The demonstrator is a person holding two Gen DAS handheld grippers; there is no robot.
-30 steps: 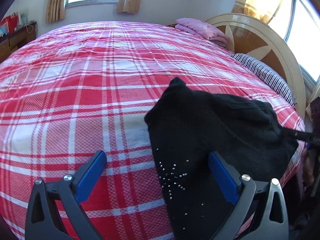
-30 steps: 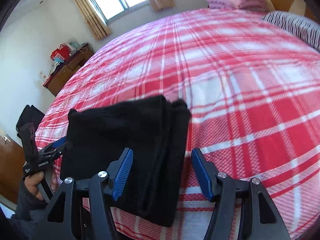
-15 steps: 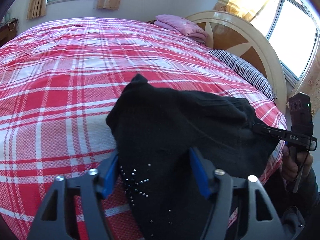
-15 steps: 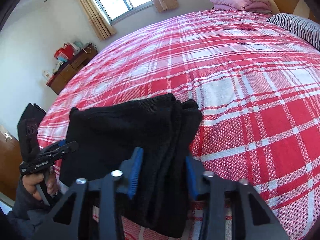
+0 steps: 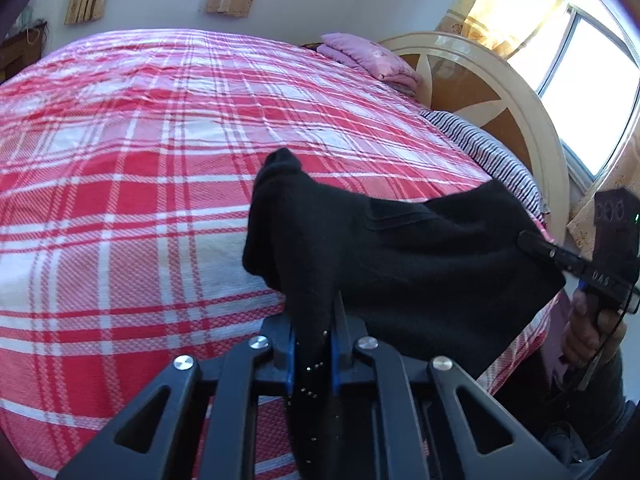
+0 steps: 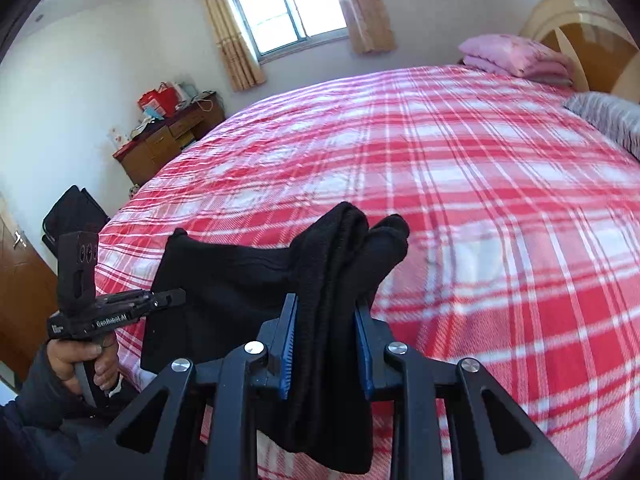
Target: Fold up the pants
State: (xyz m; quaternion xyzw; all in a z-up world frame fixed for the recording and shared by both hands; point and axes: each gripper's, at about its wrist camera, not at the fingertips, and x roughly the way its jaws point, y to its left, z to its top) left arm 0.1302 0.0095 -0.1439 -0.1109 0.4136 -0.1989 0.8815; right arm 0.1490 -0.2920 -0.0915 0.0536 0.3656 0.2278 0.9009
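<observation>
Both tools pinch the black pants (image 5: pixel 400 248) at once. Left tool (image 5: pixel 313 356): its blue pads (image 5: pixel 289 356) stand nearly together and its jaws are closing, with a thin fold of the dark cloth squeezed between them; tiny silver studs (image 5: pixel 316 366) dot the cloth right at the pads. Right tool (image 6: pixel 325 344): its jaws are also closing, but stand wider, since a thick bunch of several layers of the pants (image 6: pixel 332 280) fills the gap and presses on both blue pads (image 6: pixel 289 340).

From the left wrist view, the pants stretch from the left tool across to the right tool (image 5: pixel 536 246), whose black tip bites the far edge of the cloth; a hand (image 5: pixel 588 332) grips its handle. Lettering on that tool's side reads something like "DAS", not fully legible. From the right wrist view, the left tool (image 6: pixel 176 298) meets the pants at their left edge, a hand (image 6: pixel 86 360) in a dark sleeve holding it; white writing on its body reads "GenRobot.AI".

Between the tools the pants hang slightly raised over the near edge of the bed (image 6: pixel 500 200), which is covered with a red and white plaid sheet. A folded pink blanket (image 6: pixel 516 56) and a striped pillow (image 5: pixel 492 156) lie by the headboard (image 5: pixel 492 88).
</observation>
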